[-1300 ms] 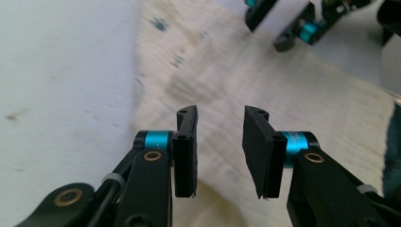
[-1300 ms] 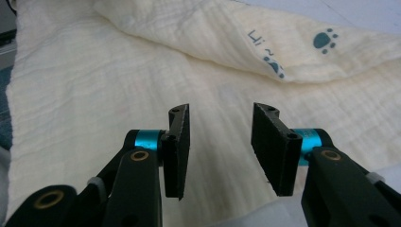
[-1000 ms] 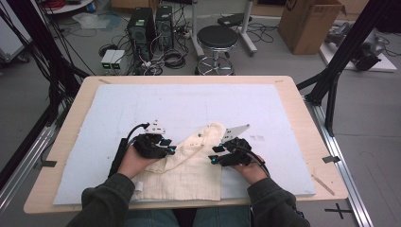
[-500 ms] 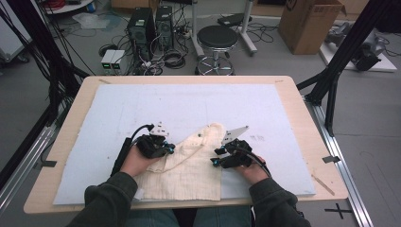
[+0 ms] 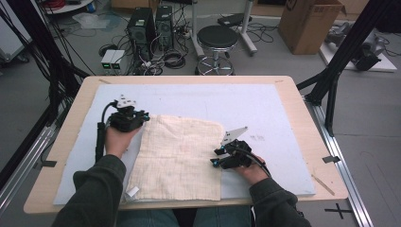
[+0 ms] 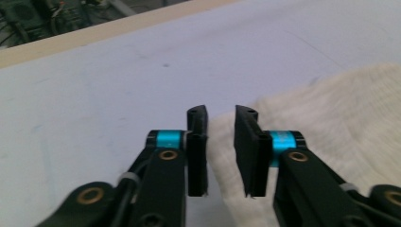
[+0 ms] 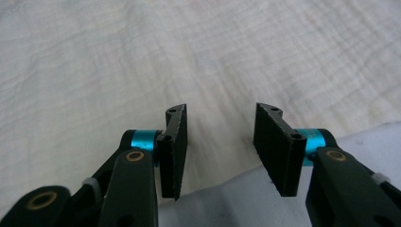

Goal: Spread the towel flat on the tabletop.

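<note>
A cream cloth (image 5: 179,156) lies spread flat on the pale blue mat (image 5: 227,99), near the table's front edge. My left gripper (image 5: 144,116) is at the cloth's far left corner. In the left gripper view its jaws (image 6: 221,142) have just been opening and stand a little apart, with the cloth (image 6: 331,109) lying under the gap and to the right, not pinched. My right gripper (image 5: 215,156) rests at the cloth's right edge. Seen from the right gripper view, it (image 7: 220,146) is open over the cloth (image 7: 189,56) with nothing between its pads.
The mat covers most of the wooden table (image 5: 302,109). A small white tag (image 5: 133,191) sticks out at the cloth's near left corner. Beyond the far edge stand a black stool (image 5: 217,40), computer towers (image 5: 151,26) and a cardboard box (image 5: 307,23).
The cloth, bunched between the grippers before, now lies flat. My left gripper moved left and away, drawing the corner out, and has let go. The right gripper stayed put.
</note>
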{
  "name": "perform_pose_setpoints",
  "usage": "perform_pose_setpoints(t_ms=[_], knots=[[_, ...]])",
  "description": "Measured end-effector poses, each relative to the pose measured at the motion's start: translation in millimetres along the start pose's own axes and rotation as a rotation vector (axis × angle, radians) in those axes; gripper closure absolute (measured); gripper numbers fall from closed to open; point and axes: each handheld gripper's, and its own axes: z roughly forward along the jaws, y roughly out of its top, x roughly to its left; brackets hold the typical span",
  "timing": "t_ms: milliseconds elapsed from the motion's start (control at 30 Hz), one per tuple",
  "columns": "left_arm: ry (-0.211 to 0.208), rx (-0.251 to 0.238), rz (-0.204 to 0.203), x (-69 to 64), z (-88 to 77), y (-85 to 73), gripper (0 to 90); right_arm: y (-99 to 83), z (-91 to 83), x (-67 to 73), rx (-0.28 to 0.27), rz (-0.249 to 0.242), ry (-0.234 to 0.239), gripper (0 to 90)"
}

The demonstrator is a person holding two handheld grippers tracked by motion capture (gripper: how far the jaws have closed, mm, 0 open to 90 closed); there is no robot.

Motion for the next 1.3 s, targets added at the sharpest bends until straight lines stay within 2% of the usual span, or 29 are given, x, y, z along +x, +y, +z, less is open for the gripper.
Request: perform_pose_setpoints(t_ms=[100, 233, 300, 400, 433, 533, 600, 667, 767, 833, 933, 1033, 1100, 1200, 1233, 1300], knots=[[-0.049, 0.005, 0.029, 0.5, -8.0, -6.1, 67.3, -0.5, -0.5, 0.1, -0.008, 0.005, 0.007, 53.9], [-0.125, 0.000, 0.089, -9.0, -17.6, -14.1, 63.2, -0.6, -2.5, -1.6, -0.026, -0.002, 0.000, 53.2], [-0.155, 0.022, 0.129, -15.2, -19.4, -15.9, 61.9, -0.7, -5.8, -5.9, -0.046, 0.015, -0.014, 53.2], [-0.191, 0.014, 0.159, -23.1, -24.9, -20.8, 59.4, -1.4, -14.5, -14.8, -0.058, 0.071, -0.030, 53.3], [-0.206, 0.014, 0.167, -25.5, -27.3, -23.7, 58.6, -2.1, -17.4, -16.1, -0.073, 0.076, -0.030, 53.3], [-0.236, 0.025, 0.198, -31.5, -34.0, -36.3, 57.4, -3.6, -22.8, -14.9, -0.069, 0.075, -0.034, 53.3], [-0.249, 0.025, 0.201, -32.7, -38.1, -46.5, 57.3, -4.3, -21.7, -14.2, -0.052, 0.054, -0.047, 53.3], [-0.240, 0.028, 0.202, -31.1, -39.4, -55.3, 57.1, -3.4, -20.7, -19.1, -0.048, 0.055, -0.071, 53.4], [-0.243, 0.053, 0.162, -25.1, -36.2, -63.6, 56.2, 2.2, -21.4, -35.5, -0.035, 0.095, -0.124, 54.0], [-0.241, 0.069, 0.173, -26.1, -33.1, -64.3, 55.8, 7.0, -22.5, -50.7, -0.024, 0.127, -0.176, 53.8], [-0.241, 0.074, 0.192, -27.8, -28.9, -64.5, 55.3, 14.6, -19.9, -74.5, -0.045, 0.218, -0.175, 53.2], [-0.242, 0.091, 0.184, -26.0, -24.8, -65.5, 53.4, 22.9, -10.7, -86.2, -0.033, 0.234, -0.193, 53.2], [-0.242, 0.082, 0.171, -25.0, -24.3, -65.2, 53.1, 26.8, -1.5, -90.4, -0.012, 0.217, -0.207, 54.1], [-0.241, 0.071, 0.159, -23.1, -24.6, -64.7, 52.8, 26.2, 11.1, -93.4, 0.025, 0.219, -0.215, 60.4], [-0.240, 0.069, 0.153, -22.5, -24.1, -64.7, 52.8, 25.9, 12.3, -94.1, 0.018, 0.224, -0.216, 64.5], [-0.242, 0.071, 0.145, -21.2, -22.9, -64.4, 52.8, 26.1, 12.5, -96.4, 0.008, 0.214, -0.177, 79.7]])
